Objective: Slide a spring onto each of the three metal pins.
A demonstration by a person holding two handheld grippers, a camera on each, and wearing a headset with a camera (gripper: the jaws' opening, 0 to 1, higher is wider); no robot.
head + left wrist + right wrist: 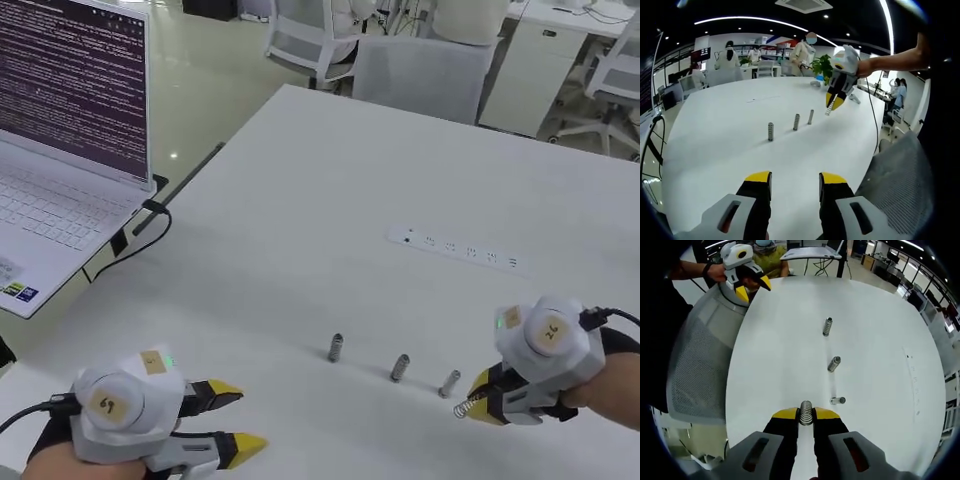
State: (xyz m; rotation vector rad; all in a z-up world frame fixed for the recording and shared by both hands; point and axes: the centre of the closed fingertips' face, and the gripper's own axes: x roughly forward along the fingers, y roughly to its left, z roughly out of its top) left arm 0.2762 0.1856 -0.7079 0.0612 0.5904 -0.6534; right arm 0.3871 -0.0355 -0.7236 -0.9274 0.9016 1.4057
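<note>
Three short metal pins stand in a row on the white table (300, 200). The left pin (336, 347) and the middle pin (400, 367) each carry a spring. The right pin (450, 383) looks bare; it is also in the right gripper view (837, 400). My right gripper (478, 400) is shut on a small spring (463, 408), which hangs just right of and below that pin. The spring (806, 412) sits between the yellow tips. My left gripper (225, 420) stands open at the near left, with nothing between its fingers (758, 182).
An open laptop (70, 130) sits at the far left with a black cable (150, 225) beside it. A white power strip (458, 250) lies behind the pins. Office chairs (420, 75) stand past the far edge. A grey mesh chair (900, 185) is close to the near edge.
</note>
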